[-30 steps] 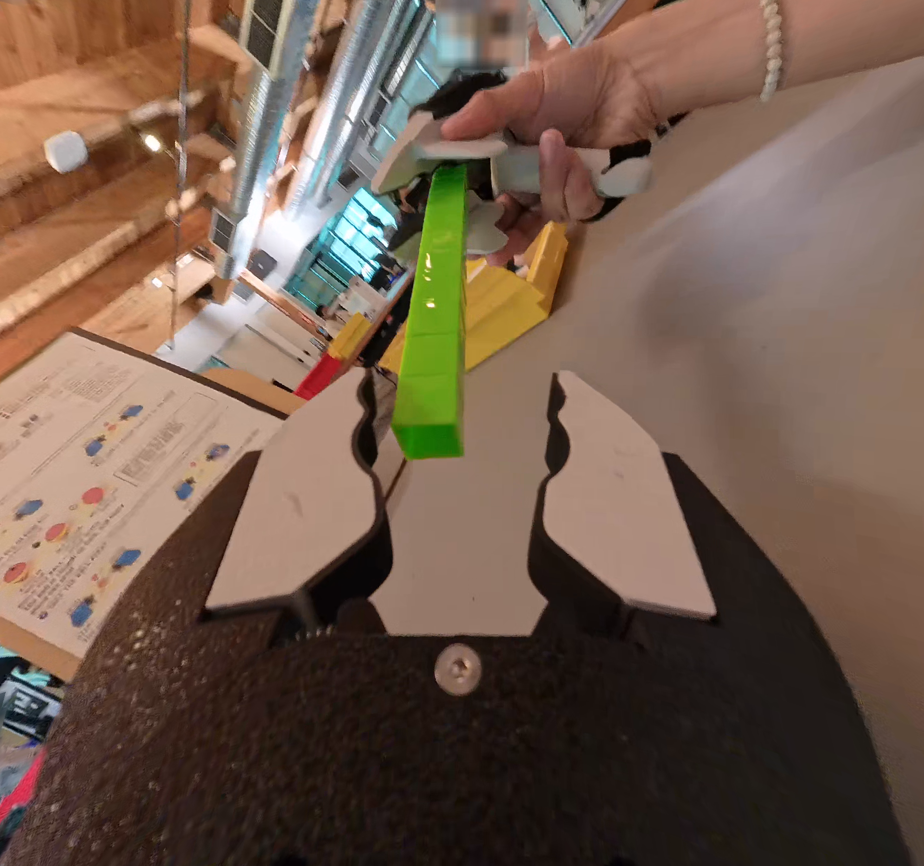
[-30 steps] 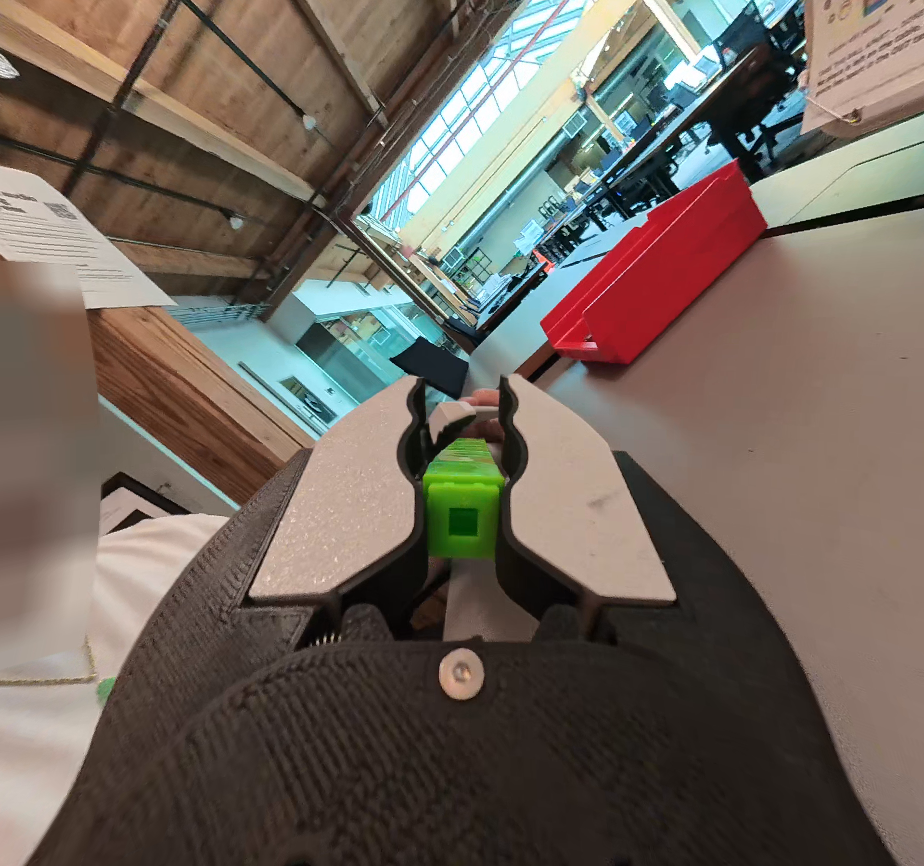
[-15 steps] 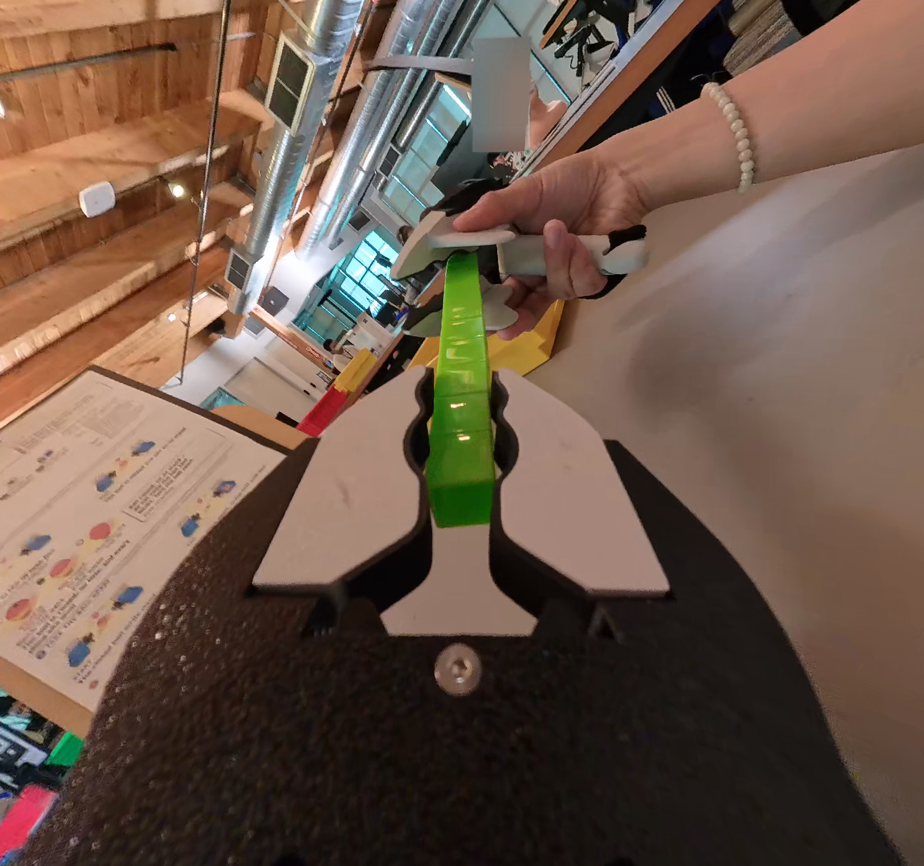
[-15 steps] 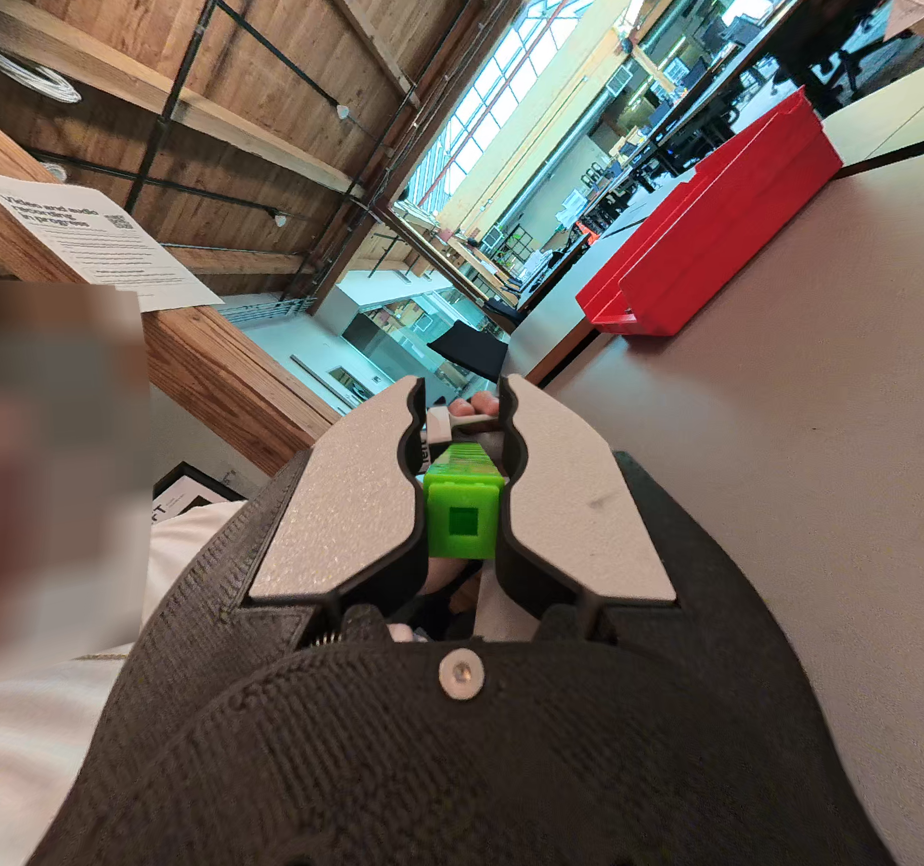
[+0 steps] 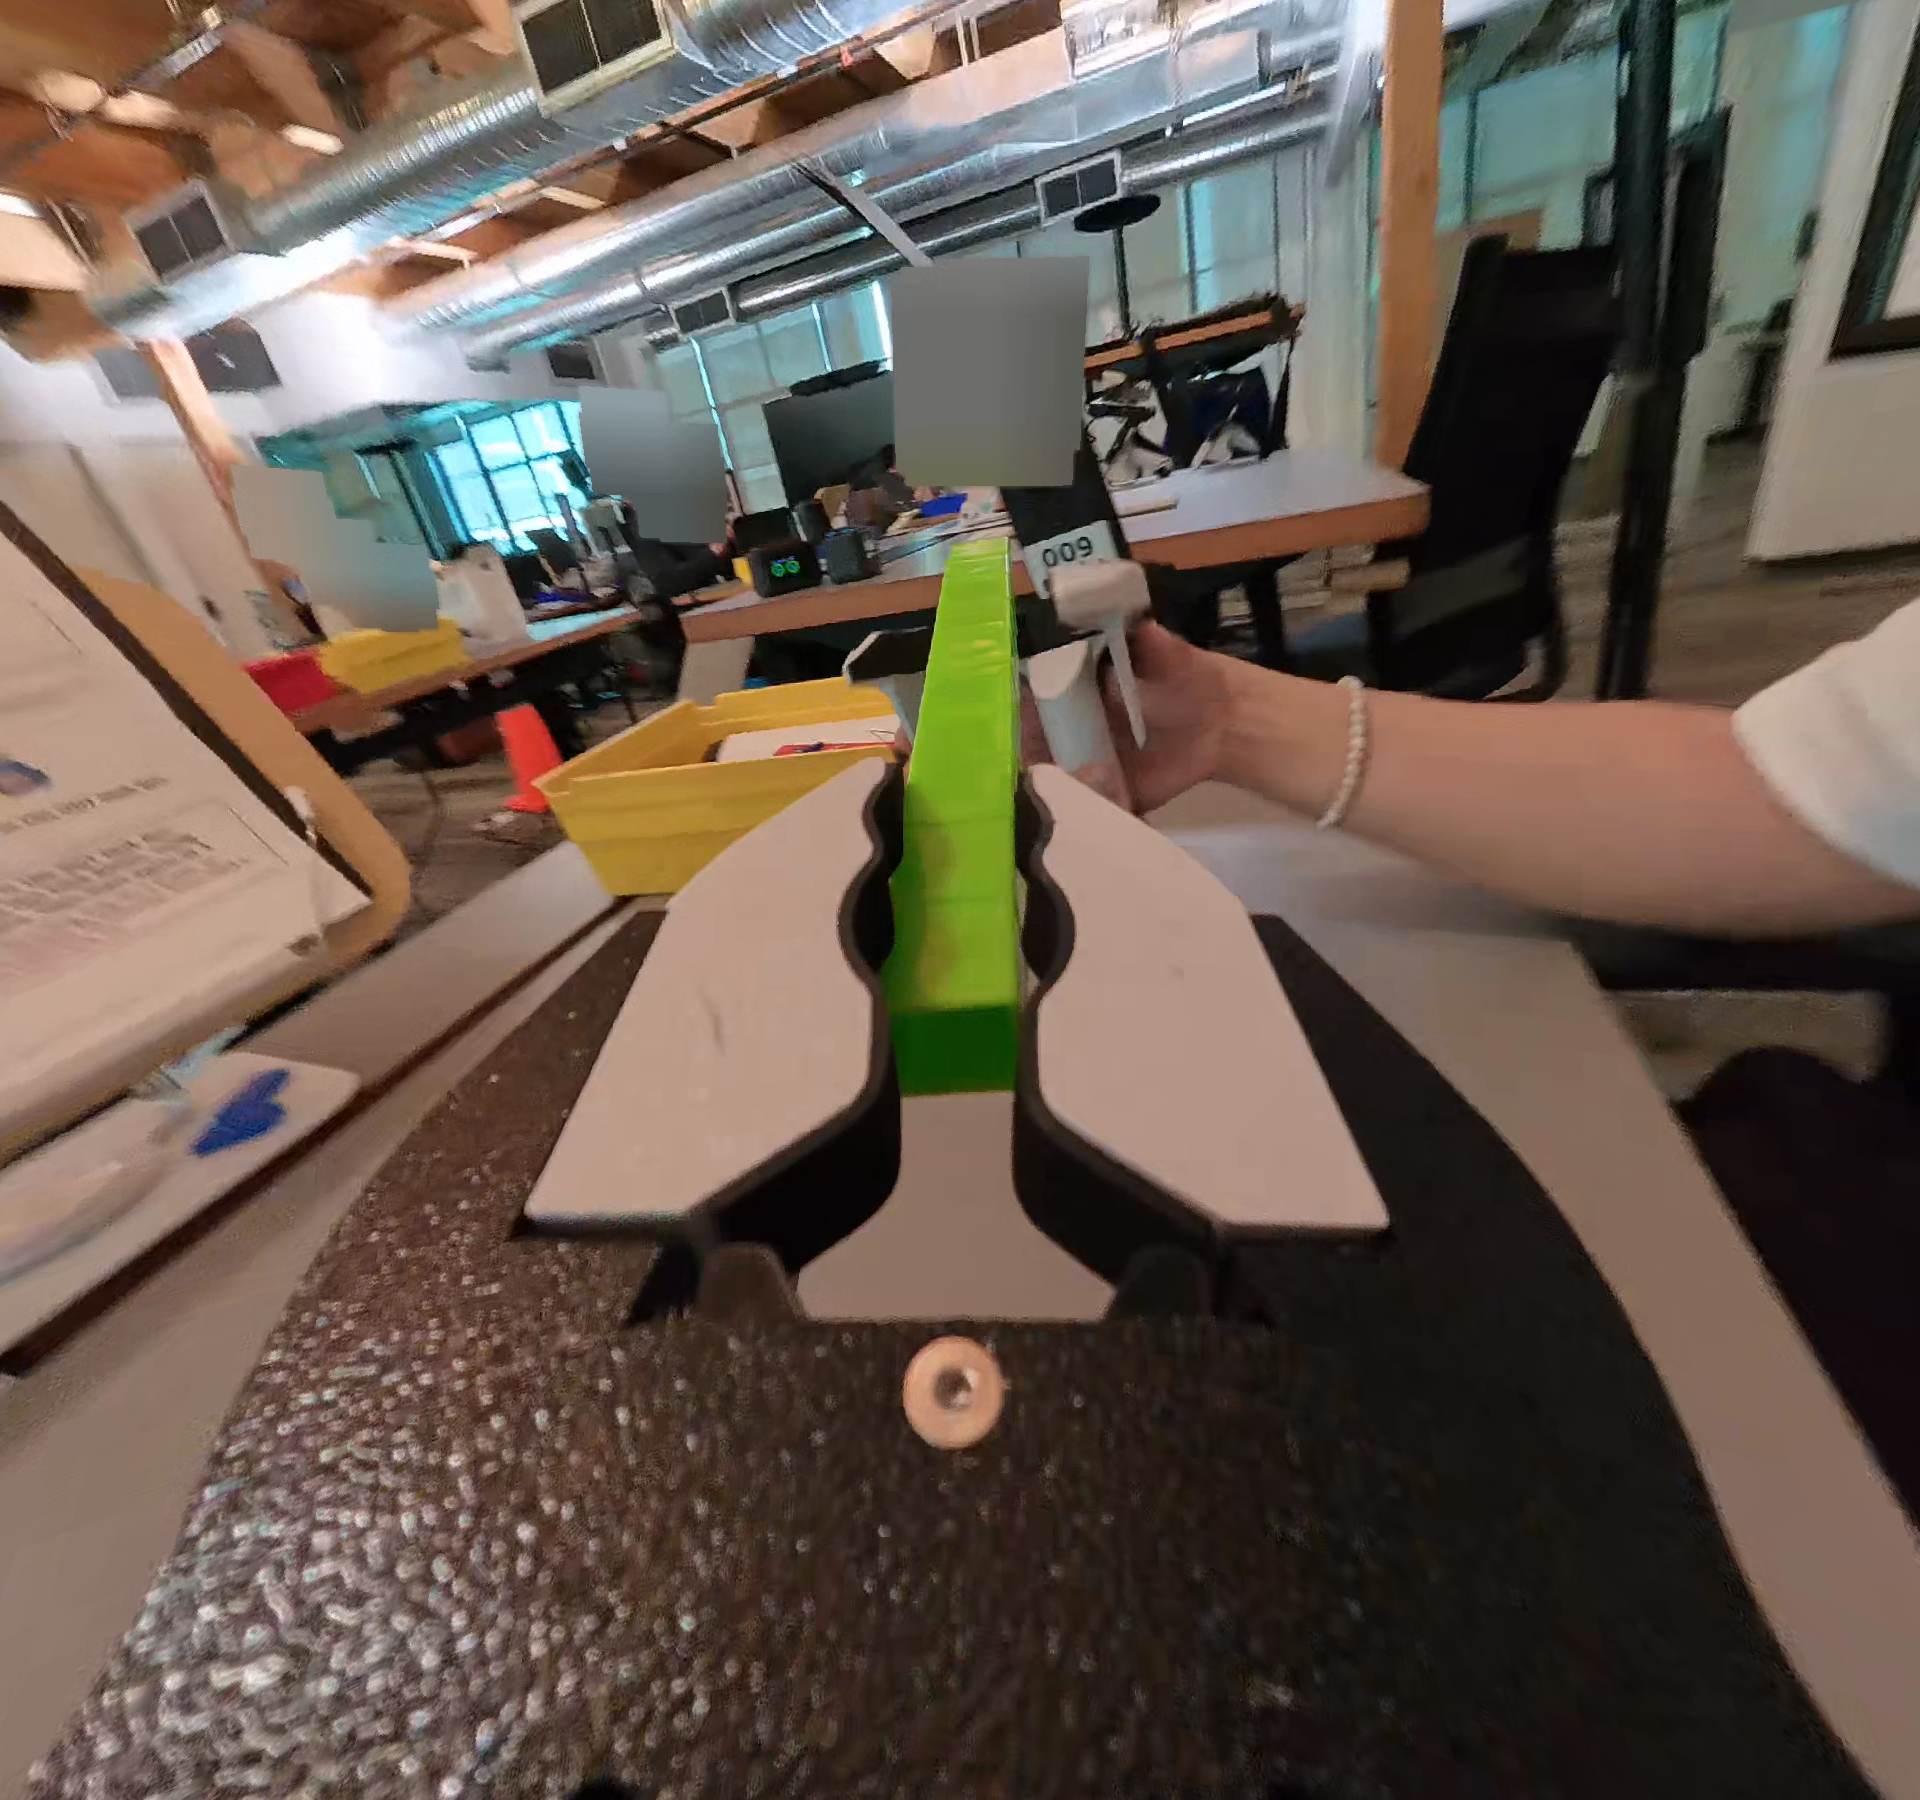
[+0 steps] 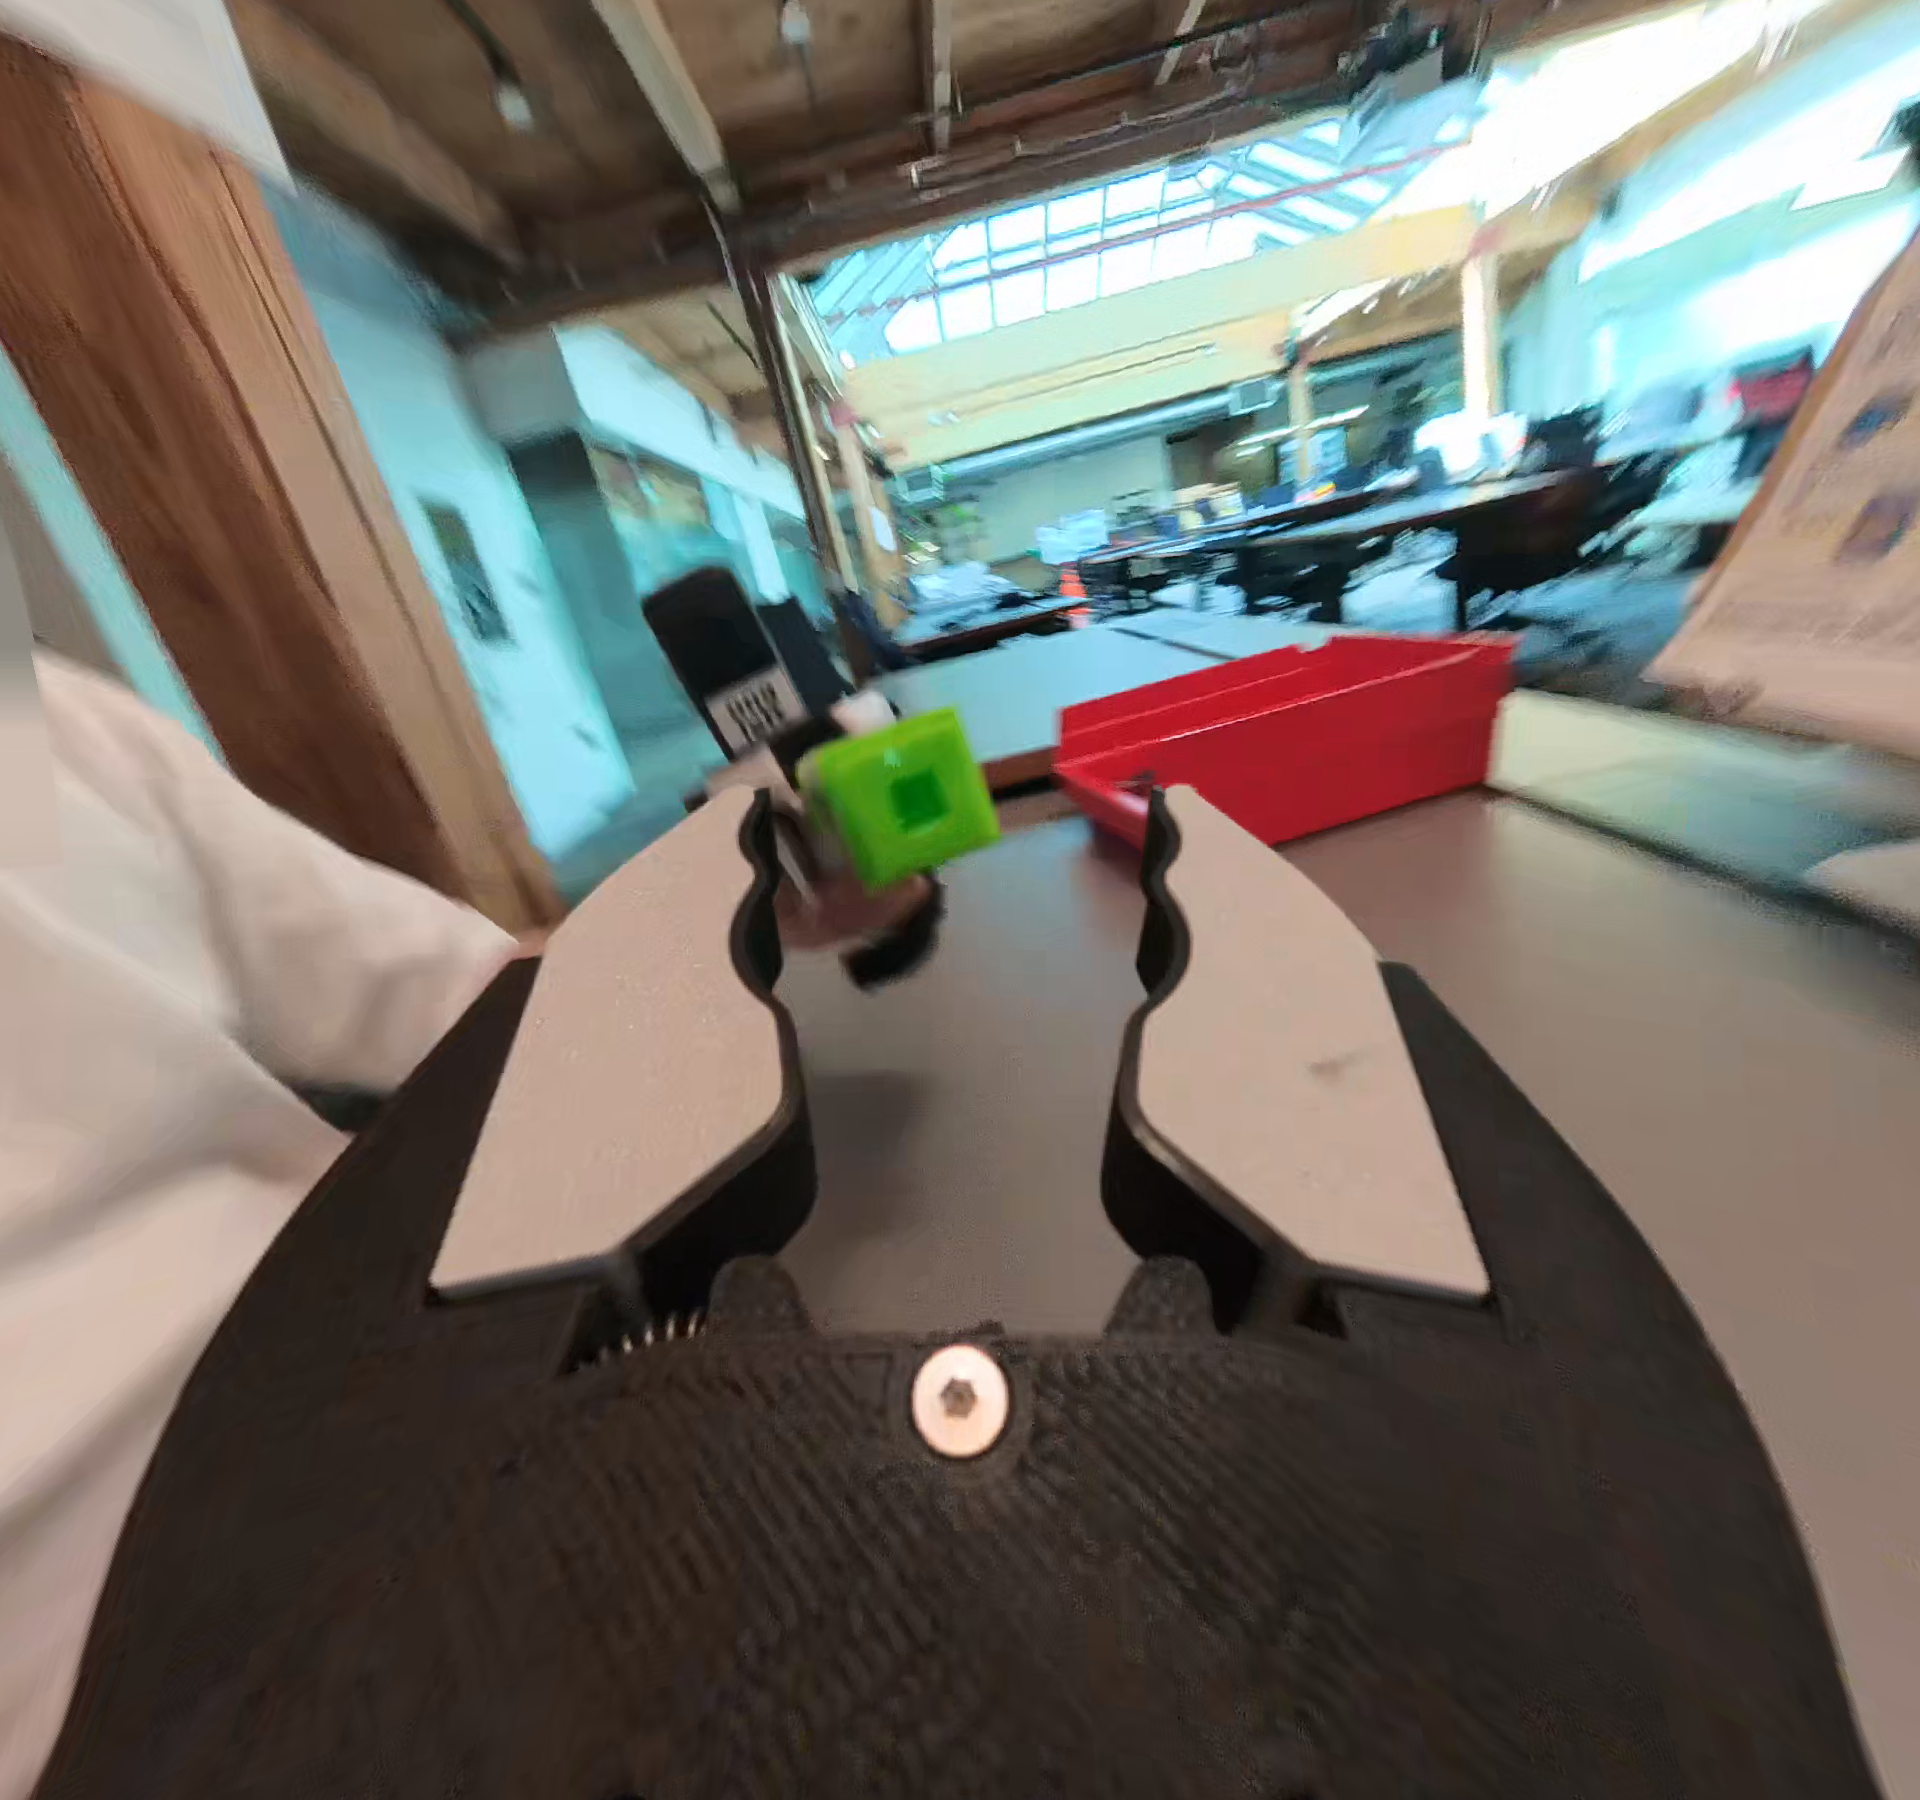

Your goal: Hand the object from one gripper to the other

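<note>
A long bright green bar (image 5: 961, 815) made of joined cubes is clamped between the pads of my left gripper (image 5: 961, 784), which is shut on its near end. The bar points away toward my right gripper (image 5: 1081, 670), held in a hand farther off. In the right wrist view my right gripper (image 6: 956, 815) is open and empty. The bar's square end (image 6: 899, 794) floats just beyond its fingertips, nearer the left finger and touching neither. The left gripper behind the bar is mostly hidden and blurred.
A yellow bin (image 5: 644, 794) stands on the grey table (image 5: 1455, 919) beyond my left gripper. A poster board (image 5: 125, 815) leans at the left. A red bin (image 6: 1299, 732) sits on the table (image 6: 1558, 919) ahead of my right gripper. A forearm (image 5: 1507, 794) crosses from the right.
My left gripper closed on the green bar. My right gripper then opened, let the bar go and drew back from it. Both views swung round toward level.
</note>
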A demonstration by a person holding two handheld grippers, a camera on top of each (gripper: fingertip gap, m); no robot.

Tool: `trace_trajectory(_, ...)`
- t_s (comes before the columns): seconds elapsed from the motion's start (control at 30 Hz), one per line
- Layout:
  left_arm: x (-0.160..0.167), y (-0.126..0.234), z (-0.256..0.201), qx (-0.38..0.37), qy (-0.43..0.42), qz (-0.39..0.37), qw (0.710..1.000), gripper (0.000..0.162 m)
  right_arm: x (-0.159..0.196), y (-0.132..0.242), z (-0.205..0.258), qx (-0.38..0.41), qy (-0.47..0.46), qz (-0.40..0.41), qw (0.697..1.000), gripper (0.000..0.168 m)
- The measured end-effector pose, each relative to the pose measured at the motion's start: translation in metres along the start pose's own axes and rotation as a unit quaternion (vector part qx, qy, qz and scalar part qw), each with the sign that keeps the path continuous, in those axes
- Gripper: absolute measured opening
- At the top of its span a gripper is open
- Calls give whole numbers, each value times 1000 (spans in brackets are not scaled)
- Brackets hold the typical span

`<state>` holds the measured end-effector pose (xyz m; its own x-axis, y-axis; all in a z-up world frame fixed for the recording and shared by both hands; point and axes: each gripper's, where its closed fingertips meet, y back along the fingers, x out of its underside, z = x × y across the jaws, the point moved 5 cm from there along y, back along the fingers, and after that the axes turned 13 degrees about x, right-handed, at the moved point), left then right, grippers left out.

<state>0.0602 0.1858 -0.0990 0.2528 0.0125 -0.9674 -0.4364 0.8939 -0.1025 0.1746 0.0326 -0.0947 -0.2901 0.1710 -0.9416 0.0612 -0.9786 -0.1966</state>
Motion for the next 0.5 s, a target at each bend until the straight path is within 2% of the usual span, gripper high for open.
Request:
trace_trajectory(0.03,-2,3,2,11,28,-2,1000,20,0,3,4,10,69,-1,998,69)
trace_trajectory(0.07,-2,7,3,27,57,3,998,4,1,5,7,19,127,2,992,69)
trace_trajectory(0.1,-3,11,5,31,78,-5,996,0,2,7,9,27,173,13,984,69)
trace_trajectory(0.2,-5,22,10,70,159,-34,984,0,5,10,13,40,281,32,958,66)
trace_trajectory(0.23,-1,25,12,68,165,-28,983,0,7,10,14,42,293,35,955,63)
trace_trajectory(0.3,19,30,21,19,154,23,988,0,28,8,4,51,301,125,944,55)
trace_trajectory(0.33,30,31,22,19,168,54,984,0,38,7,-1,52,295,156,941,53)
trace_trajectory(0.4,45,31,25,2,178,100,979,0,46,6,-4,39,265,152,951,53)
trace_trajectory(0.43,48,31,26,-5,166,114,979,4,45,5,-5,40,259,140,955,53)
trace_trajectory(0.5,55,33,22,14,158,141,977,27,45,6,-10,54,257,143,954,51)
